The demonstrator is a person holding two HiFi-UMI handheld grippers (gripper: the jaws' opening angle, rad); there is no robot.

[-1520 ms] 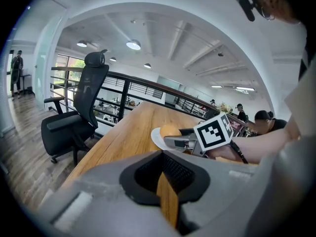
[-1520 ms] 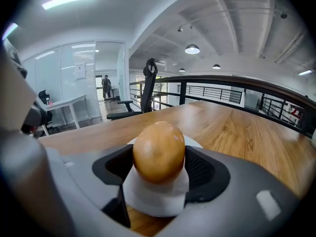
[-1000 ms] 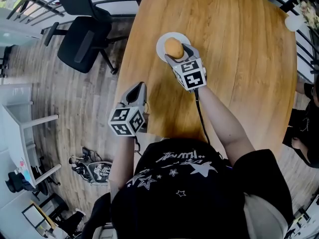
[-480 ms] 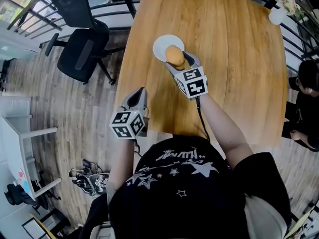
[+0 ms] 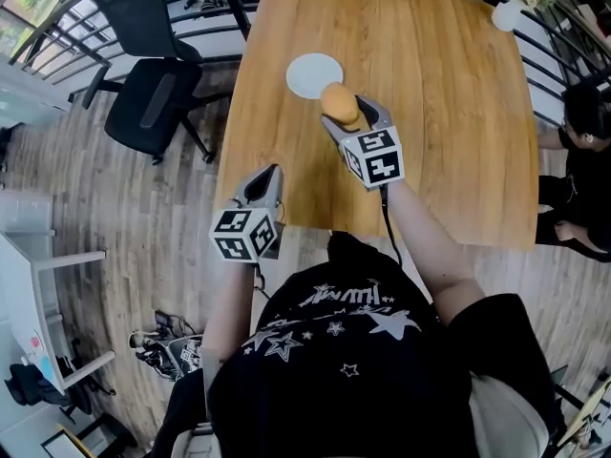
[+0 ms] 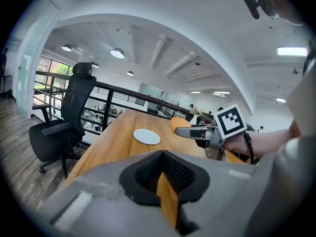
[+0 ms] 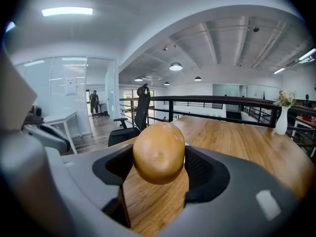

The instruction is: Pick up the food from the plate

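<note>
A round golden-brown piece of food [image 5: 337, 102] hangs above the wooden table [image 5: 449, 113], with my right gripper [image 5: 342, 113] shut on it. In the right gripper view the food [image 7: 159, 153] fills the gap between both black pads. The white plate [image 5: 314, 74] lies bare on the table, just beyond and left of the food. My left gripper [image 5: 263, 185] hovers at the table's near left edge, jaws together and holding nothing. The left gripper view shows the plate [image 6: 146, 136] and the held food [image 6: 179, 124] ahead.
A black office chair [image 5: 153, 93] stands left of the table by a railing. A white vase [image 5: 506, 12] sits at the table's far right corner. A person [image 5: 582, 122] sits at the right side. White desks stand at the lower left.
My right gripper has lifted the food off the plate and drawn it nearer to the person; the plate is now bare. The left gripper has stayed put.
</note>
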